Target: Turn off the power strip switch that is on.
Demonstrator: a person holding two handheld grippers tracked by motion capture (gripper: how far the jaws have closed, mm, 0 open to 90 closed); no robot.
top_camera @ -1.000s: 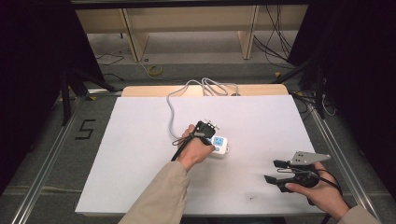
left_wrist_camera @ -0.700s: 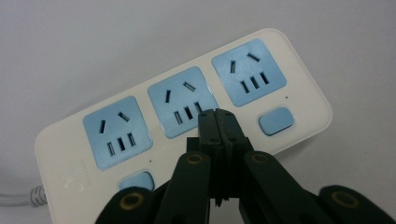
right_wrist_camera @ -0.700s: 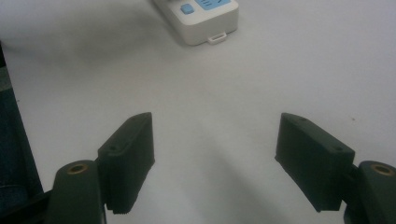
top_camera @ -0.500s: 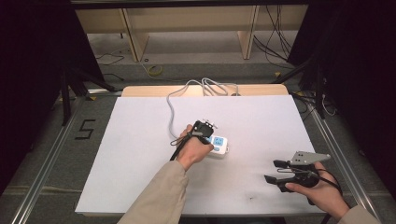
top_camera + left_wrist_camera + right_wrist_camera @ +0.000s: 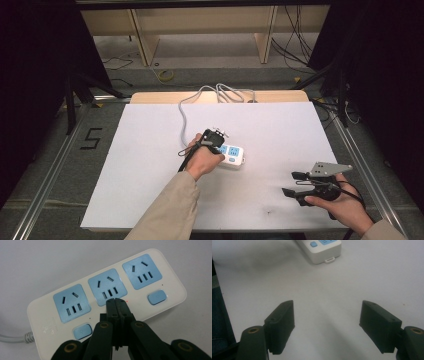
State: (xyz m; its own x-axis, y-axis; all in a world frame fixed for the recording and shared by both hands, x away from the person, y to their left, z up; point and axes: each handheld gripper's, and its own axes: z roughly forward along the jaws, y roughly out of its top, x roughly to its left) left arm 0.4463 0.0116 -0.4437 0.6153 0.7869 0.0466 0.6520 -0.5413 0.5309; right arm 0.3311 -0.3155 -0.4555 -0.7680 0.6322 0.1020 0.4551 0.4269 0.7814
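White power strip [image 5: 231,154] mid-desk [image 5: 150,150], unmoved since a second ago; left claw [image 5: 117,305] pinched shut, empty, tip over the middle socket's switch area, likely pressing; right claw [image 5: 328,325] wide, idle, well apart.

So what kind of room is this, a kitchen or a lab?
Probably a lab or recording workshop: a bare white table holds just a power strip, loose cables trail on the floor, and empty wooden shelving stands behind.
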